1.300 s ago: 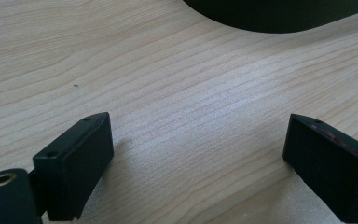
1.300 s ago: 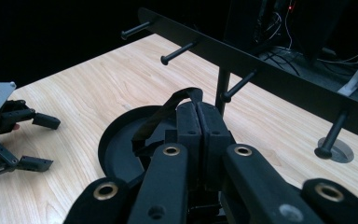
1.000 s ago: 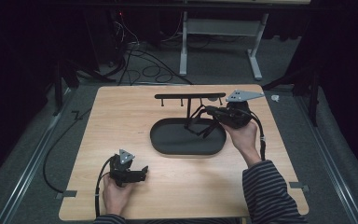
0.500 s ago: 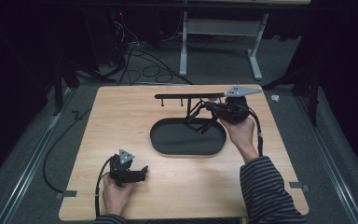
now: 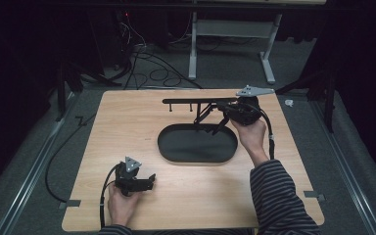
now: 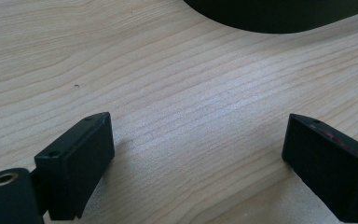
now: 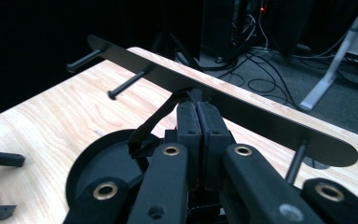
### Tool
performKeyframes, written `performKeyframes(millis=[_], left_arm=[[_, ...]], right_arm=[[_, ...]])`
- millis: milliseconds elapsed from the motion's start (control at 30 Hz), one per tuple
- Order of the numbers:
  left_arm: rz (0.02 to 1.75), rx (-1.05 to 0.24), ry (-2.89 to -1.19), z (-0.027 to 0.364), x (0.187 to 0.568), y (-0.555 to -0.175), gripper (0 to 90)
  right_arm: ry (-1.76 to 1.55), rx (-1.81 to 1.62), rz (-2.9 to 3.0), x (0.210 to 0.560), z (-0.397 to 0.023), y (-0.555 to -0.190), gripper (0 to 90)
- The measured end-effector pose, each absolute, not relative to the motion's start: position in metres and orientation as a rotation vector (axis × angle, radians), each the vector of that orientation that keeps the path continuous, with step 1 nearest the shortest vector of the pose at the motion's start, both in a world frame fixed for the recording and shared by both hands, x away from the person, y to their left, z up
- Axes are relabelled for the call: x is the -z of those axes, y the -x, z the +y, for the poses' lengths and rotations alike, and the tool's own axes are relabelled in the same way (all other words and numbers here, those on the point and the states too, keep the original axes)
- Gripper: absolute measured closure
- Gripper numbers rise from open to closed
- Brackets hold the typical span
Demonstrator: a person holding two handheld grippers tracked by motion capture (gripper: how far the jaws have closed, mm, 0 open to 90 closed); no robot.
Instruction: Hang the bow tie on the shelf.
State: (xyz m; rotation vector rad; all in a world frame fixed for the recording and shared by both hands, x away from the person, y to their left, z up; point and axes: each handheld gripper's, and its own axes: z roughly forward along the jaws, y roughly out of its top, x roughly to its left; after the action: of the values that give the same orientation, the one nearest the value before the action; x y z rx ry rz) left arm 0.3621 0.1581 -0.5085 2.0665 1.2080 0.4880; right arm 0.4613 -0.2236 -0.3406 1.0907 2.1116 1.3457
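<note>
A black rack with a flat bar (image 5: 191, 101) and several pegs stands at the far side of the wooden table, just behind a black oval tray (image 5: 176, 156). My right gripper (image 5: 223, 108) is shut and held level, its tips right under the bar (image 7: 242, 109) where a thin black strut (image 7: 149, 126) slants down toward the tray (image 7: 81, 163). In the right gripper view the right gripper (image 7: 196, 100) has its jaws pressed together; whether they pinch the strut I cannot tell. My left gripper (image 5: 151, 180) rests on the table at the front left. Its (image 6: 198, 154) jaws stand open over bare wood.
The tray's rim (image 6: 279, 18) lies ahead of the left jaws. Cables (image 5: 147, 63) and a grey desk frame (image 5: 269, 54) sit on the floor beyond the table. Bare wood (image 5: 127, 122) spreads left of the tray. A small white scrap (image 5: 289, 103) lies off the far right corner.
The right gripper has shifted a little toward the far edge, closer under the rack's bar. The left gripper has stayed put.
</note>
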Motion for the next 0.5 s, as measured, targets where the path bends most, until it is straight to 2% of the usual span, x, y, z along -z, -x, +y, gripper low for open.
performKeyframes(millis=[500], left_arm=[[1.208,-0.487,-2.065,0.1580,0.5086,-0.3620,9.2]], right_arm=[[-1.167,-1.254,2.115,0.3511,-0.2239,-0.4709,88.6]])
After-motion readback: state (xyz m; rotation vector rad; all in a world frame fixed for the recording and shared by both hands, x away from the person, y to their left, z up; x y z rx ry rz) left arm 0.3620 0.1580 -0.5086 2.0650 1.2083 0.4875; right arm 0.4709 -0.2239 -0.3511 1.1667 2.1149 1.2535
